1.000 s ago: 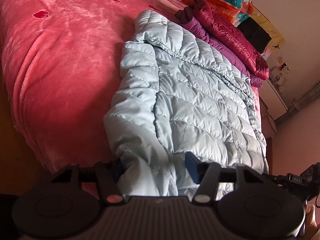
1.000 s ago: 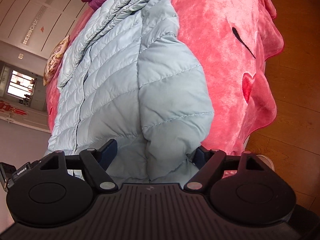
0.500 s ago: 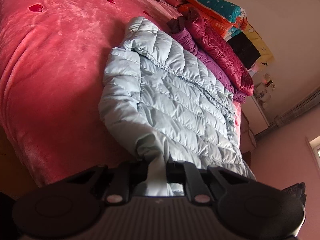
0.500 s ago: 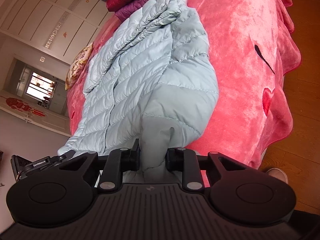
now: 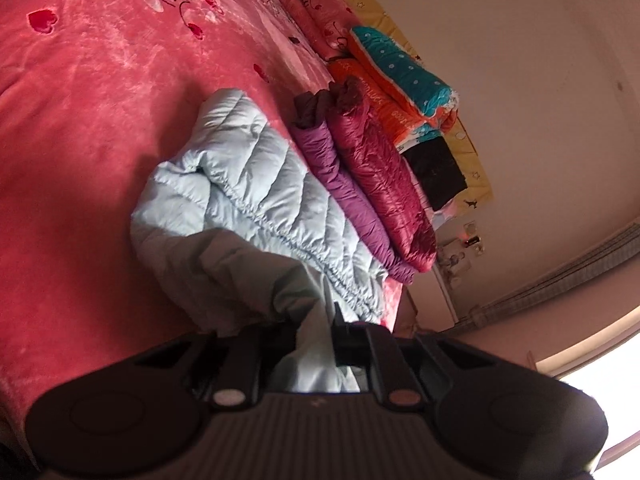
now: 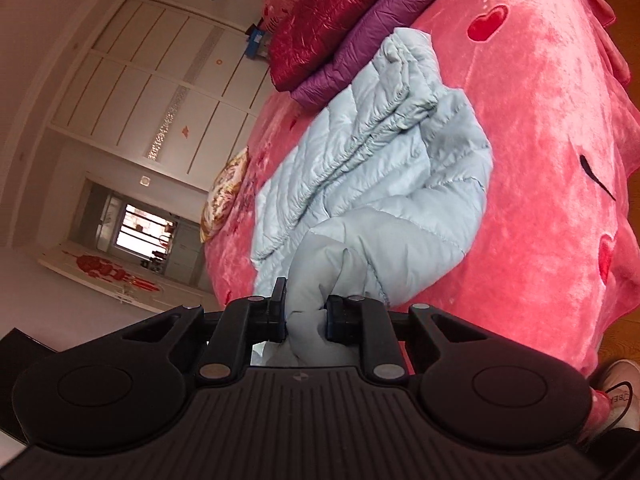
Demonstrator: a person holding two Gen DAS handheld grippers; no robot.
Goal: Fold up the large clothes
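Left gripper (image 5: 316, 338) and right gripper (image 6: 306, 318) are each clamped on a bunch of the pale blue jacket (image 5: 256, 184). A second ago their jaws stood wide at its near hem; now that hem is lifted and carried toward the collar — the first fold looks under way. The jacket lies on a pink blanket (image 5: 80, 120), just beside folded purple and red jackets (image 5: 368, 184). Beyond, a wardrobe (image 6: 160, 92).

Pink plush bed (image 5: 80, 128) with red hearts. Folded quilts (image 5: 400, 80) stacked against a cream wall (image 5: 540, 80). Panelled white wardrobe (image 6: 152, 92), bright barred window (image 6: 144, 232) through a doorway. Brown wooden floor (image 6: 624, 12) beside the bed.
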